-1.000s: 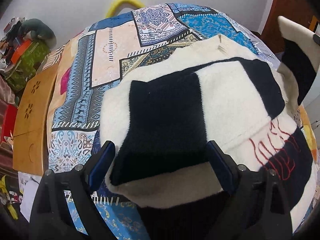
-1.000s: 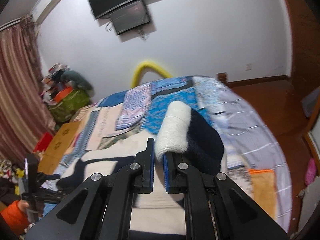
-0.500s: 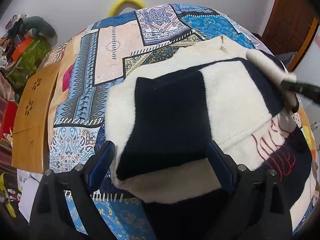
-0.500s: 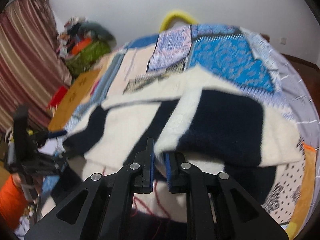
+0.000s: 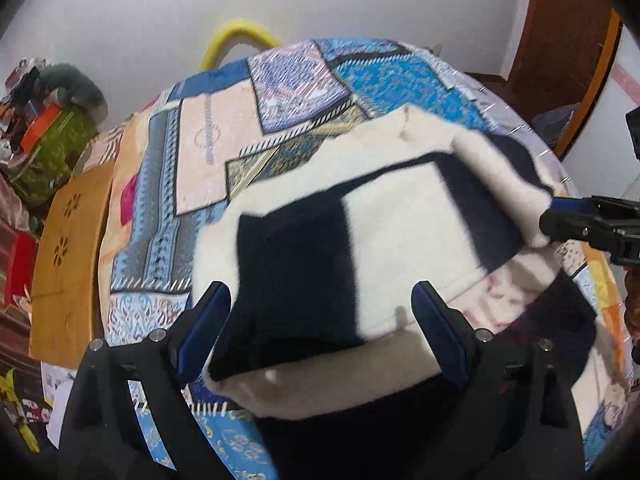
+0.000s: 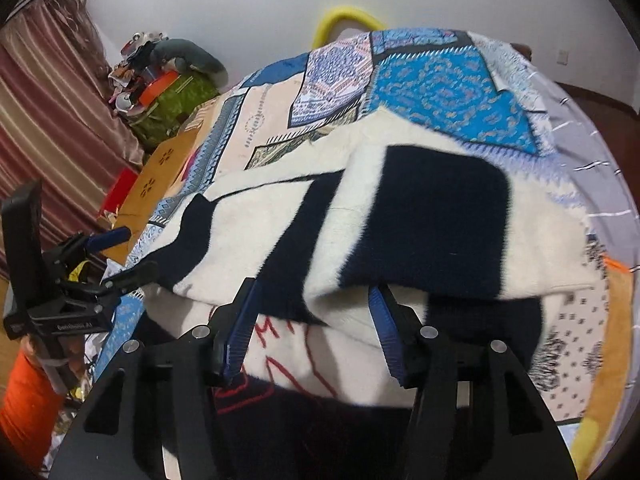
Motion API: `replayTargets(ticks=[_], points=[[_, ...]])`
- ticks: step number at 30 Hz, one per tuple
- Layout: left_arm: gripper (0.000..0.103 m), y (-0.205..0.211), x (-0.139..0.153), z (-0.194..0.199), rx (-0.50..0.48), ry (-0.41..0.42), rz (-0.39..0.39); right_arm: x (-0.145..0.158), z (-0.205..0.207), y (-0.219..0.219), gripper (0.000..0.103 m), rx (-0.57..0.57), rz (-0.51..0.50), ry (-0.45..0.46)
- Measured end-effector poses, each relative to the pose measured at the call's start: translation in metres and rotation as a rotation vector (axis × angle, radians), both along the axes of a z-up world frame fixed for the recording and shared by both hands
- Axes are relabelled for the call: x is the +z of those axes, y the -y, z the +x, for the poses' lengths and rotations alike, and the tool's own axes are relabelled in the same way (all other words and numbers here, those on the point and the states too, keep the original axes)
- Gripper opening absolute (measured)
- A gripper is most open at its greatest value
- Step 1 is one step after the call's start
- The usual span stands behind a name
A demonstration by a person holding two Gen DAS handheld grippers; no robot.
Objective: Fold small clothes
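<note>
Left wrist view: I see my left gripper (image 5: 322, 328) with its jaws spread wide, holding nothing, poised over the near edge of the black-and-cream sweater (image 5: 400, 216). The sweater lies on the patchwork bedspread (image 5: 224, 136), both sleeves turned in across its body. Right wrist view: my right gripper (image 6: 312, 328) likewise stands with jaws parted and empty, just at the hem of the right sleeve (image 6: 440, 220), which now rests flat over the chest; the red embroidered lettering (image 6: 280, 344) shows below it. In the left wrist view the right tool appears at the picture's right edge beside the sleeve cuff.

Step in hand, as I judge it: the sleeve fold is laid down and released. The next move probably calls for both grippers to take the near hem at two corners and carry it up toward the collar (image 5: 404, 120), keeping the sleeves from sliding out.

Containers: none holds any task item; I see only a green bag (image 6: 176, 100) piled with clutter by the curtain (image 6: 44, 112), contents indistinct.
</note>
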State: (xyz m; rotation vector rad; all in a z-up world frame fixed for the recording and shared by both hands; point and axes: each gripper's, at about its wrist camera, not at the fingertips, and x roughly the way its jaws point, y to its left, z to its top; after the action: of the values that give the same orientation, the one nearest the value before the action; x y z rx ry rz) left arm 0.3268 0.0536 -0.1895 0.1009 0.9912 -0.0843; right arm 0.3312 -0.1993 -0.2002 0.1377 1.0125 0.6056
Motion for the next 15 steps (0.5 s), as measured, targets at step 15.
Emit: replayTargets(ticks=[15], points=[[0.092, 0.117, 0.014, 0.032, -0.177, -0.005, 0.031, 0.033, -0.008, 0.116, 0.060, -0.216, -0.085, 0.108]])
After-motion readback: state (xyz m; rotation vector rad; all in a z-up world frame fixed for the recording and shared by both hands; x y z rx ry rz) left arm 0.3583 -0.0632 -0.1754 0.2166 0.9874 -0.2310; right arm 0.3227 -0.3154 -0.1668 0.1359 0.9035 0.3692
